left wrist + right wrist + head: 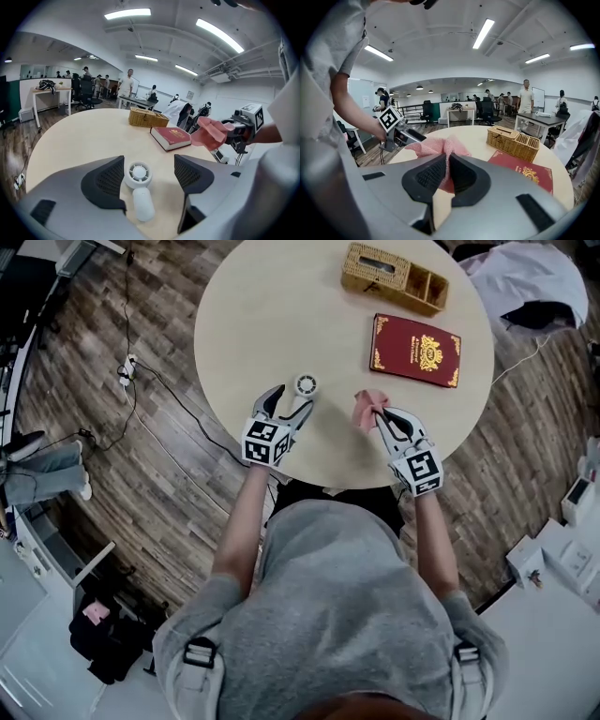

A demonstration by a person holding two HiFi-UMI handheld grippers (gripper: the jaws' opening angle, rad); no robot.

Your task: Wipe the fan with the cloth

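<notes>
A small white hand fan (305, 386) lies flat on the round beige table (272, 324), its round head pointing away from me. In the left gripper view the fan (139, 185) lies between the two black pads, touching neither. My left gripper (284, 402) is open around its handle. The pink cloth (366, 408) hangs from my right gripper (381, 413), which is shut on it just above the table, to the right of the fan. In the right gripper view the cloth (440, 149) bunches up between the closed pads. The left gripper view shows the cloth (209, 133) held at right.
A dark red book (415, 350) lies on the table beyond the right gripper. A wicker basket (394, 277) stands at the far edge. Cables run over the wooden floor (141, 381) at left. Other people, desks and chairs stand far off in the room.
</notes>
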